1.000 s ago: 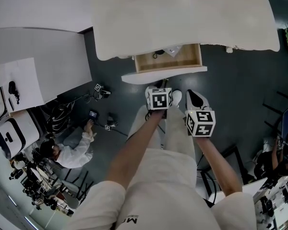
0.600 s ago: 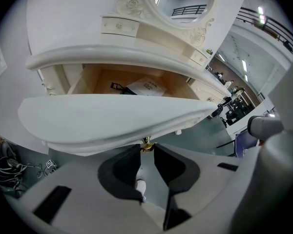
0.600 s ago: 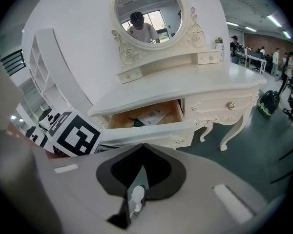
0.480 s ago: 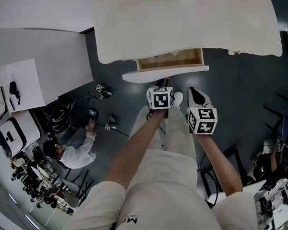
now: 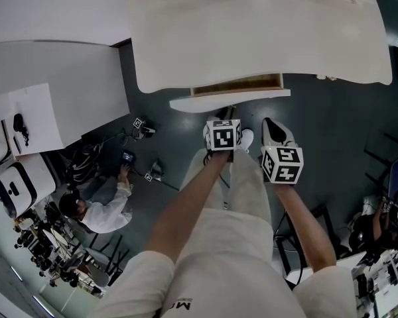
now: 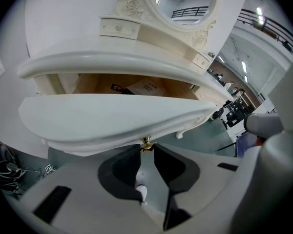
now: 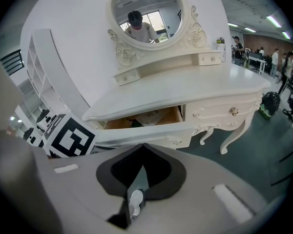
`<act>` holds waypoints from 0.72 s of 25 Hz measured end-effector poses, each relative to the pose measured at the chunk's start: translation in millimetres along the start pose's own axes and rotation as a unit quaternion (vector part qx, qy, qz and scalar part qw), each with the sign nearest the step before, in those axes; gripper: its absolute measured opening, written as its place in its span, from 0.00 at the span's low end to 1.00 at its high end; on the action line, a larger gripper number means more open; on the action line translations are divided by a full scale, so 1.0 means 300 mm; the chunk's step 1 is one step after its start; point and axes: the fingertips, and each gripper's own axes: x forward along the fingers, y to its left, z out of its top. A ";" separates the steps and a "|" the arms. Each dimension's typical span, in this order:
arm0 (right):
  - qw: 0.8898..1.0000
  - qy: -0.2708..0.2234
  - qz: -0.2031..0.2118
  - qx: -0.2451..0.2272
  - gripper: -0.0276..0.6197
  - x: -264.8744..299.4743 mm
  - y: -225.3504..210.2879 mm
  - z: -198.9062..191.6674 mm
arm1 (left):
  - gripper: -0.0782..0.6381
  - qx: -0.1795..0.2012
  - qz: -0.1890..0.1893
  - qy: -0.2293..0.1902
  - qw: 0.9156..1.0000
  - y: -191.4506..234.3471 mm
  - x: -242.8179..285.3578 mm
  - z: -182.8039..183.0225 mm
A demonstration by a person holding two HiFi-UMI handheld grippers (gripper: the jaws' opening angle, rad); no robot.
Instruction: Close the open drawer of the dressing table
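Observation:
The white dressing table (image 5: 252,38) fills the top of the head view. Its centre drawer (image 5: 237,85) stands a little way out, and its wooden inside (image 6: 136,86) holds papers. The curved white drawer front (image 6: 112,118) has a small brass knob (image 6: 146,143) on it. My left gripper (image 6: 146,148) is at that knob with both pad tips closed against it; in the head view its marker cube (image 5: 223,136) sits just before the drawer front (image 5: 229,101). My right gripper (image 7: 143,146) hangs to the right and further back, shut and empty, with its cube (image 5: 282,164) over my leg.
A grey desk (image 5: 46,85) with papers adjoins the table on the left. A person (image 5: 99,207) sits on the floor among cables at lower left. A dark chair frame (image 5: 315,220) is at lower right. The oval mirror (image 7: 147,11) and a side drawer (image 7: 224,112) show in the right gripper view.
The drawer has slid further in under the tabletop, so less of its inside shows. Both grippers have moved toward the table with it.

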 end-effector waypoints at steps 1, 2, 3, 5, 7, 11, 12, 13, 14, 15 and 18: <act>1.000 0.000 -0.001 -0.002 0.04 0.003 0.000 0.004 | 0.24 0.000 0.000 -0.001 1.000 0.000 0.001 0.007; 1.000 -0.001 -0.001 -0.005 0.04 0.006 0.002 0.008 | 0.24 0.000 -0.001 -0.002 1.000 0.001 0.002 0.013; 1.000 -0.002 -0.001 -0.006 0.04 0.010 0.005 0.014 | 0.24 0.000 -0.001 -0.003 1.000 0.003 0.004 0.019; 1.000 -0.004 0.002 -0.006 0.04 0.018 0.012 0.026 | 0.24 -0.001 -0.001 -0.006 1.000 0.006 0.010 0.032; 1.000 -0.006 0.004 -0.006 0.04 0.027 0.018 0.038 | 0.24 -0.002 0.000 -0.009 1.000 0.008 0.017 0.047; 1.000 -0.008 0.004 -0.010 0.04 0.035 0.024 0.051 | 0.24 -0.001 0.003 -0.015 1.000 0.013 0.024 0.072; 1.000 -0.007 0.002 -0.012 0.04 0.033 0.021 0.053 | 0.24 0.000 0.003 -0.017 1.000 0.010 0.027 0.076; 1.000 -0.007 0.001 -0.013 0.04 0.031 0.018 0.054 | 0.24 0.003 0.002 -0.020 1.000 0.009 0.030 0.082; 1.000 -0.007 -0.001 -0.013 0.04 0.030 0.018 0.056 | 0.24 0.006 0.002 -0.023 1.000 0.010 0.033 0.091; 1.000 -0.007 -0.001 -0.014 0.04 0.030 0.018 0.058 | 0.24 0.010 0.002 -0.027 1.000 0.014 0.035 0.100; 1.000 -0.006 -0.002 -0.014 0.04 0.031 0.019 0.055 | 0.24 0.016 0.005 -0.036 0.999 0.025 0.037 0.123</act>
